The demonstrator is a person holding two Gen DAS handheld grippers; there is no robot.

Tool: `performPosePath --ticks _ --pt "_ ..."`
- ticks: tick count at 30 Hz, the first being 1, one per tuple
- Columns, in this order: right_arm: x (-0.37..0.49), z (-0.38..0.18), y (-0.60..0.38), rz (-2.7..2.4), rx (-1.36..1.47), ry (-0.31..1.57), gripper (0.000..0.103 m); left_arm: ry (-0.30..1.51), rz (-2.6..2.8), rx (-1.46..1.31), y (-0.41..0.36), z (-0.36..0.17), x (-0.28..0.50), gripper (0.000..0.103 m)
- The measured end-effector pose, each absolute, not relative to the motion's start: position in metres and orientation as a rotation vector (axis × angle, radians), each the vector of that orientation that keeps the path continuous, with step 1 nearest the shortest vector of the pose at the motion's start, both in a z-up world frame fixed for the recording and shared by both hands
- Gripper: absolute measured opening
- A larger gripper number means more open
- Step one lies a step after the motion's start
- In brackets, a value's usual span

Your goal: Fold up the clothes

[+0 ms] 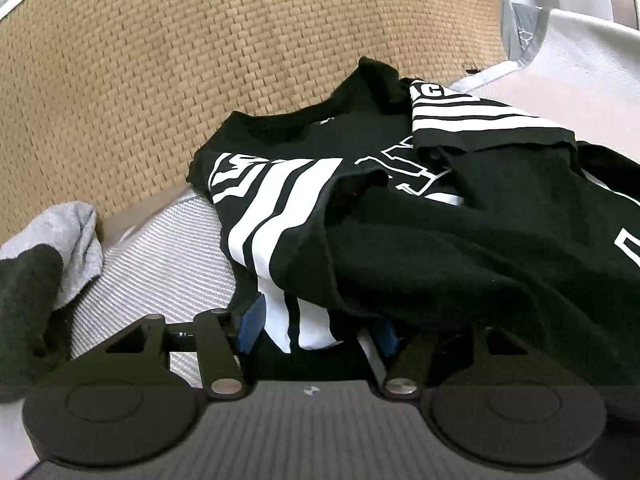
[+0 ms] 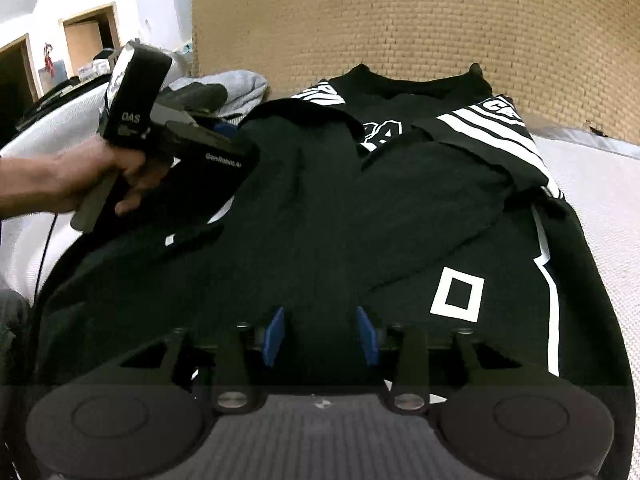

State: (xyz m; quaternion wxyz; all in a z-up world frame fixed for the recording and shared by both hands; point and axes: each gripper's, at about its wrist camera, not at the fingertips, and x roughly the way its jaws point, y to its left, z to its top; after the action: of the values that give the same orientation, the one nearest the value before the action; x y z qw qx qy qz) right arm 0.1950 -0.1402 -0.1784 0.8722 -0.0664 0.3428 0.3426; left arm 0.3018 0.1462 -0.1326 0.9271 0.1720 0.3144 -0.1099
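Note:
A black shirt (image 1: pixel 420 240) with white stripes and lettering lies partly folded on a pale bed, its collar toward the woven headboard. My left gripper (image 1: pixel 319 328) is at the shirt's left side, and striped fabric is bunched between its blue pads (image 1: pixel 252 322). It looks shut on that fabric. In the right wrist view a hand (image 2: pixel 100 172) holds that left gripper (image 2: pixel 224 130) over the shirt's left edge. The right gripper (image 2: pixel 320 336) is at the near hem of the shirt (image 2: pixel 328 208), shut on a black fold that rises between its blue pads (image 2: pixel 275 334).
A woven tan headboard (image 1: pixel 240 60) stands behind the bed. A grey garment (image 1: pixel 68 236) lies crumpled to the left of the shirt, and it also shows in the right wrist view (image 2: pixel 240 88). The white ribbed bedcover (image 2: pixel 600 200) spreads to the right. Doorways (image 2: pixel 92 36) are far left.

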Motion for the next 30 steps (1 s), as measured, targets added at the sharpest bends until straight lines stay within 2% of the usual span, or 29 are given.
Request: performPosePath --ticks 6,13,15,20,21,23,26,30 --pt "0.195 -0.186 -0.134 0.699 -0.199 0.701 0.050 0.685 -0.203 0.397 0.157 -0.136 0.294 0.062" --pt "0.196 -0.185 -0.136 0.687 -0.183 0.708 0.050 0.682 -0.165 0.336 0.164 -0.142 0.303 0.061" --pt "0.196 -0.185 -0.136 0.686 -0.182 0.708 0.050 0.669 -0.194 0.352 0.157 -0.141 0.307 0.057" --pt "0.195 -0.186 -0.136 0.683 -0.181 0.707 0.050 0.645 -0.164 0.398 0.152 -0.143 0.319 0.059" --pt "0.195 -0.186 -0.136 0.682 -0.181 0.707 0.050 0.645 -0.140 0.371 0.159 -0.143 0.319 0.056" --pt "0.196 -0.186 -0.136 0.683 -0.178 0.708 0.050 0.642 -0.093 0.300 0.178 -0.142 0.319 0.042" --pt "0.197 -0.187 -0.137 0.682 -0.168 0.713 0.050 0.638 -0.023 0.194 0.205 -0.140 0.319 0.044" --pt "0.200 -0.186 -0.136 0.677 -0.169 0.722 0.050 0.656 0.000 0.110 0.221 -0.141 0.316 0.056"
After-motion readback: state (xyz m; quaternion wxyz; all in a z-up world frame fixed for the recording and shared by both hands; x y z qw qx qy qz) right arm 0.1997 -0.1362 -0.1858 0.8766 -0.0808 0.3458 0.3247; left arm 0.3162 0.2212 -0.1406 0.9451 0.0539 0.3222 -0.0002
